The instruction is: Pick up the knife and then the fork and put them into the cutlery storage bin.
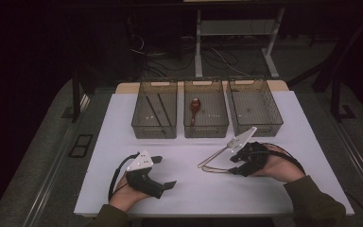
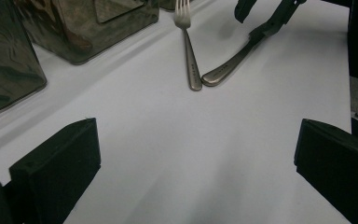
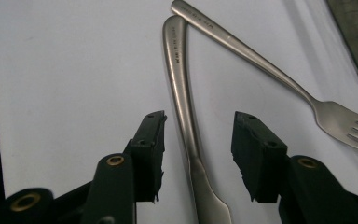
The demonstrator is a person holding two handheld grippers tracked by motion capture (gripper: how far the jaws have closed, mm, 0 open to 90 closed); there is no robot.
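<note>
I find the white table (image 1: 123, 142) carrying three dark mesh bins along its far edge. The left bin (image 1: 154, 124) holds two thin dark sticks (image 1: 158, 109), the middle bin (image 1: 206, 125) a red spoon (image 1: 194, 108), and the right bin (image 1: 260, 120) has contents too small for me to make out. Near the front edge, on the left, my left gripper (image 1: 163, 171) rests on the table with its jaws spread wide and bare tabletop between them. On the right, my right gripper (image 1: 234, 164) sits over the table knife (image 3: 182, 93); its jaws stand apart on either side of the handle, pads not pressing on it, and the knife lies flat on the table. The knife is near the middle front of the table, just left of the right hand (image 1: 279, 166). A fork (image 3: 261, 65) lies beside it, the two handle ends touching to form a V, tines pointing toward the bins
</note>
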